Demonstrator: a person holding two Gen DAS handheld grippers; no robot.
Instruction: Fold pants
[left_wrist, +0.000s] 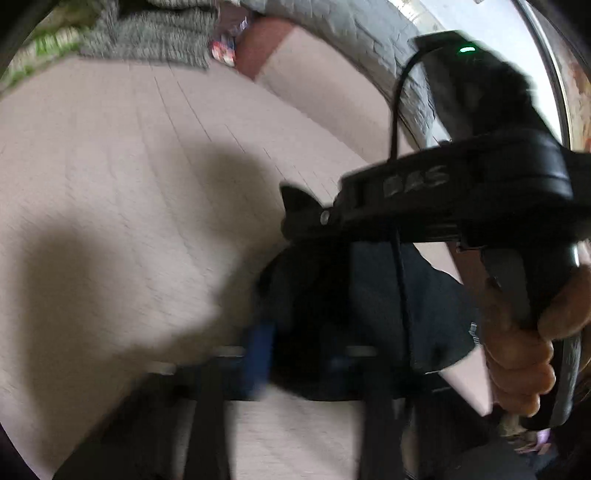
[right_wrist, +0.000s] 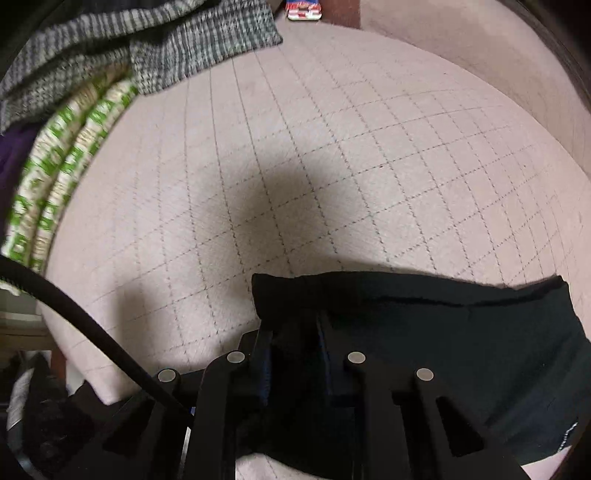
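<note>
A: Status of the black pants (right_wrist: 443, 350)?

B: Lower right of the right wrist view, bunched on the quilted pink bedcover (right_wrist: 332, 166). The right gripper (right_wrist: 295, 332) is pinching their left corner. The left gripper (left_wrist: 291, 347) appears to be closed on dark cloth; blur makes it uncertain.

A: Risks?

B: In my judgement, a thin corner hold could slip and undo the fold. Soft bedding may drag too.

A: Surroundings?

B: Grey knit blanket (right_wrist: 166, 48) and green-patterned fabric (right_wrist: 62, 155) at upper left.
</note>
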